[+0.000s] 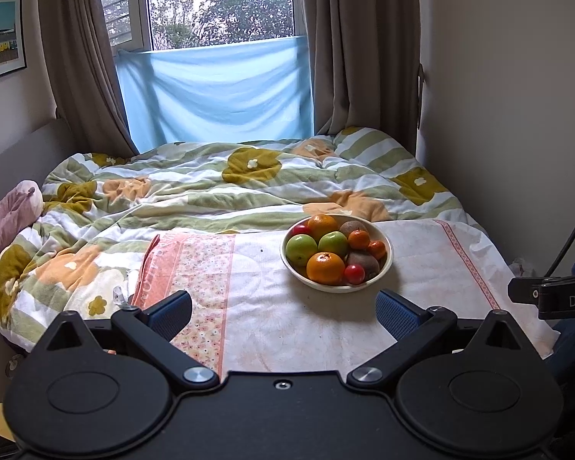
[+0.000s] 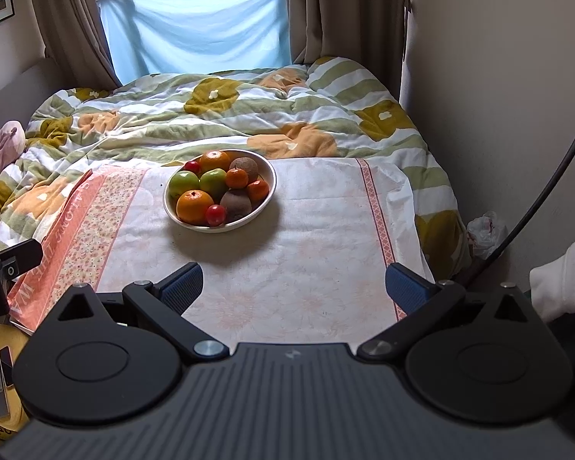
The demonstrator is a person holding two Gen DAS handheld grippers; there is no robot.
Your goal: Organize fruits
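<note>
Jaws on both the left gripper point(image 1: 283, 312) and the right gripper point(image 2: 293, 287) stand spread wide, grasping nothing, each held low and level over the near end of the patterned cloth point(image 2: 287, 268), short of the bowl point(image 2: 269, 195). That cream bowl sits on the cloth on the bed point(image 1: 211, 188), heaped with two oranges, two green apples, two kiwis, small tangerines and small red fruits.
</note>
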